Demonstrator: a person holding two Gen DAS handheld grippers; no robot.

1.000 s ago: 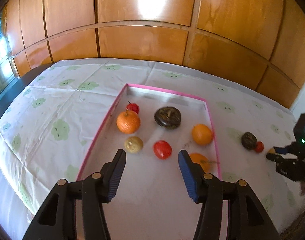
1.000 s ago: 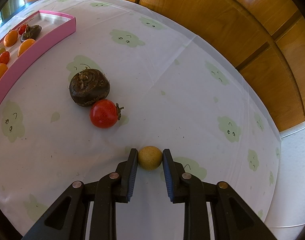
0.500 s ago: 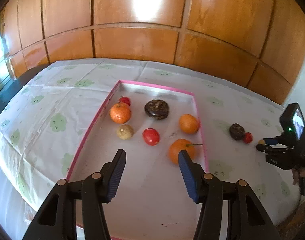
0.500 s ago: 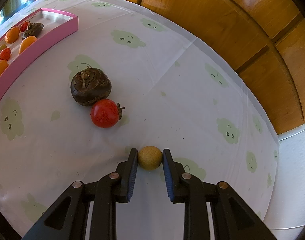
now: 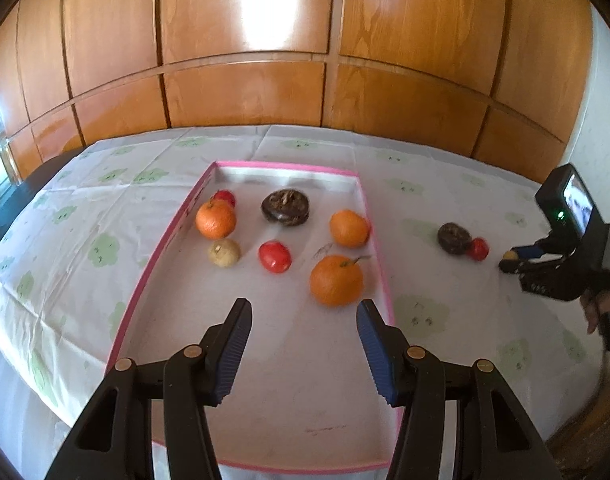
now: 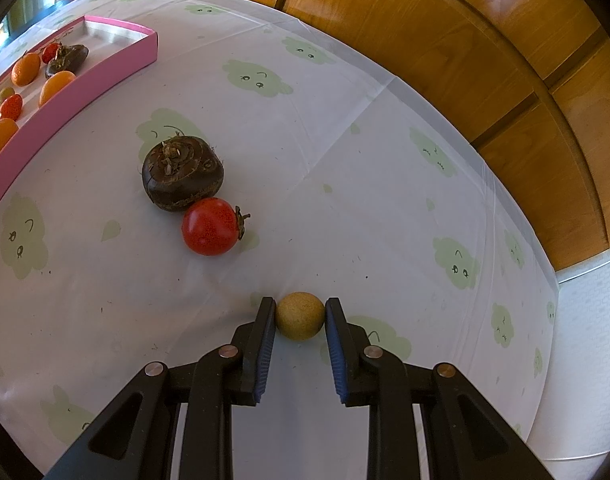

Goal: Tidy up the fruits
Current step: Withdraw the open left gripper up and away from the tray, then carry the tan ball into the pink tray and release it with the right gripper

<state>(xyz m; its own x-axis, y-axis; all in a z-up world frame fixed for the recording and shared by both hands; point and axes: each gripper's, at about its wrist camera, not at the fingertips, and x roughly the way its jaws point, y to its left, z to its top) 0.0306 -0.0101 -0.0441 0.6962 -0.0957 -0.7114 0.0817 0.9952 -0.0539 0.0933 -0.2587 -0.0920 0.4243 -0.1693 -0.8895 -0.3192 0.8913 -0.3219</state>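
Seven fruits lie inside the pink-rimmed tray (image 5: 379, 248), seen from the left wrist camera. Around the tray floor: small red fruit (image 5: 225, 197) at 11 o'clock, touching an orange (image 5: 216, 219) just in front of it; dark brown water chestnut (image 5: 285, 207) at 12; second orange (image 5: 348, 228) at 2, close to the right rim; largest orange, with stem (image 5: 336, 280), at 4; red tomato (image 5: 274, 256) near the centre; pale tan fruit (image 5: 224, 252) at 8.

Left gripper (image 5: 304, 346) hangs over the near end of the tray, jaws wide apart, nothing between them.

Right gripper (image 6: 300, 338): blue pads pressed on both sides of a small yellow-tan round fruit (image 6: 300, 315), which sits at the fingertips, low over the cloud-print tablecloth (image 6: 345, 160). Whether it rests on the cloth or is lifted, cannot tell.

Out on the cloth, at about 10 o'clock from the gripped fruit: a second red tomato (image 6: 211, 226), stem pointing right, touching a second water chestnut (image 6: 182, 174) behind it. Both well apart from the tray, whose pink wall runs along the far left of the right wrist view.

Wood-panelled wall (image 5: 245, 60) behind the table.
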